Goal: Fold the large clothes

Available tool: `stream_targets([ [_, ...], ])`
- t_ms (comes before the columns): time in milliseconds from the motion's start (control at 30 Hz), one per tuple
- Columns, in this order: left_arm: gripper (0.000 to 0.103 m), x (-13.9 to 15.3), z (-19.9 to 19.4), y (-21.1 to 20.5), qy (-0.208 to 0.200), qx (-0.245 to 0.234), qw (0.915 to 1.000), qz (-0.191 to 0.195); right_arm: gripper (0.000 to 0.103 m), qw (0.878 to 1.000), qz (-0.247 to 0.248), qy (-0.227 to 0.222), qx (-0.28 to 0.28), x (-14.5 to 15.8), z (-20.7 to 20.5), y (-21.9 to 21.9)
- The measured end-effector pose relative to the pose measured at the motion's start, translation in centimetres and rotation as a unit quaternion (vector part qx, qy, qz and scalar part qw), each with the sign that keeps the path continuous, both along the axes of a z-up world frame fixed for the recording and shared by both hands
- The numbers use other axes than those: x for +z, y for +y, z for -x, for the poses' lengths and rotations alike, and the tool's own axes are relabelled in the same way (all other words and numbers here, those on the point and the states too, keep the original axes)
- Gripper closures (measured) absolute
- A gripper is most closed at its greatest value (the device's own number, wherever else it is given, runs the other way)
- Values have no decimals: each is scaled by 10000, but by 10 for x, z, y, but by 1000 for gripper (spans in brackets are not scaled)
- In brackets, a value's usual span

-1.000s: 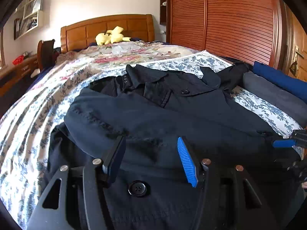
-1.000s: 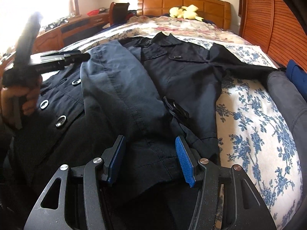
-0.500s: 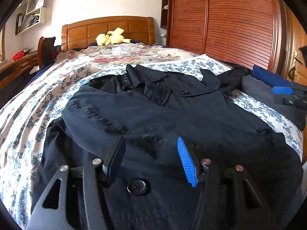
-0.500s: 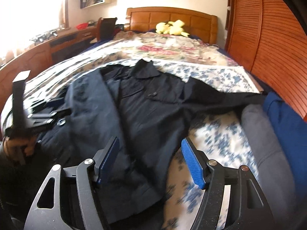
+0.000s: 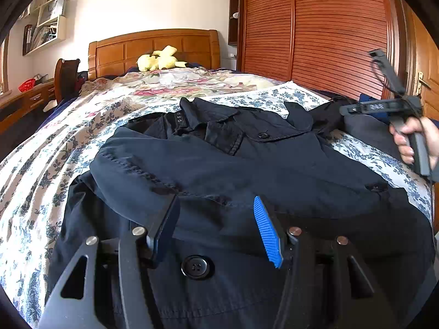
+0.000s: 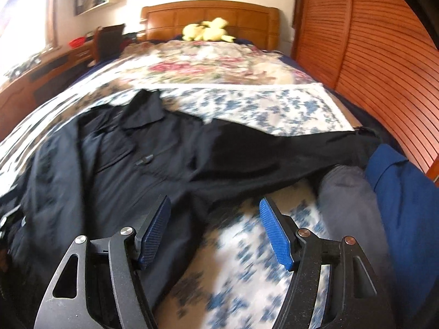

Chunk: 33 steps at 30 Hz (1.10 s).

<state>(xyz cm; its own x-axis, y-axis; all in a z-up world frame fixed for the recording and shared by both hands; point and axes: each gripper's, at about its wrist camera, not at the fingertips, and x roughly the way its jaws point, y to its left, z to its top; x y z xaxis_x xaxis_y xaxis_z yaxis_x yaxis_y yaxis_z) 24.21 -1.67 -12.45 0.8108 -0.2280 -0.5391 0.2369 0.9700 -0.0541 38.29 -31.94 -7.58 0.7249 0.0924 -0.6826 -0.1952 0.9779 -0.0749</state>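
Note:
A large dark navy coat [image 5: 219,170] lies on the bed, collar toward the headboard, its left sleeve folded across the front. Its right sleeve [image 6: 288,145] stretches out toward the wardrobe. My left gripper [image 5: 216,219] is open and empty, hovering over the coat's lower front near a black button [image 5: 195,266]. My right gripper [image 6: 215,219] is open and empty, above the coat's right edge and the bedspread. The right gripper also shows in the left wrist view [image 5: 384,107], held up in a hand at the right.
The bed has a blue floral spread [image 6: 247,104] and a wooden headboard [image 5: 153,46] with a yellow plush toy [image 5: 159,60]. A grey cushion [image 6: 348,200] and a blue cushion [image 6: 406,197] lie by the slatted wardrobe [image 5: 315,27]. A desk [image 6: 41,76] stands left.
My right gripper has let go of the coat's edge, lifted and swung right toward the outstretched sleeve. The left gripper has stayed over the coat's lower front.

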Motion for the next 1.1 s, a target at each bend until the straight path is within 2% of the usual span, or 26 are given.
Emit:
stream_targets([
  [267, 48, 0, 0, 0, -12, -3, 10000, -1, 34, 9956, -243, 525, -736, -28, -51, -34],
  [433, 48, -1, -1, -1, -4, -30, 10000, 15, 35, 9918, -495, 777, -890, -45, -65, -45],
  [500, 48, -1, 0, -1, -4, -35, 10000, 19, 60, 9935, -377, 724, -793, -46, -70, -43],
  [533, 48, -1, 0, -1, -6, -36, 10000, 15, 63, 9937, -309, 712, -814, -46, -73, -42],
  [567, 48, -1, 0, -1, -6, -36, 10000, 11, 71, 9935, -290, 712, -843, -46, -76, -42],
  [600, 48, -1, 0, -1, -7, -38, 10000, 3, 89, 9934, -313, 733, -830, -46, -80, -43],
  [633, 48, -1, 0, -1, -7, -41, 10000, -4, 95, 9937, -300, 739, -785, -45, -83, -42],
  [700, 48, -1, -1, -1, -7, -46, 10000, -18, 100, 9956, -195, 620, -673, -40, -86, -36],
  [800, 48, -1, -1, -2, -16, -43, 10000, -5, 101, 9987, -38, 208, -468, -21, -81, -21],
  [933, 48, -1, -1, -2, -19, -44, 10000, -8, 101, 9989, 25, -278, 367, 13, -53, 22],
  [1100, 48, -1, 1, -2, -37, -46, 10000, -26, 101, 9913, -48, -194, 1300, 22, -13, 78],
])
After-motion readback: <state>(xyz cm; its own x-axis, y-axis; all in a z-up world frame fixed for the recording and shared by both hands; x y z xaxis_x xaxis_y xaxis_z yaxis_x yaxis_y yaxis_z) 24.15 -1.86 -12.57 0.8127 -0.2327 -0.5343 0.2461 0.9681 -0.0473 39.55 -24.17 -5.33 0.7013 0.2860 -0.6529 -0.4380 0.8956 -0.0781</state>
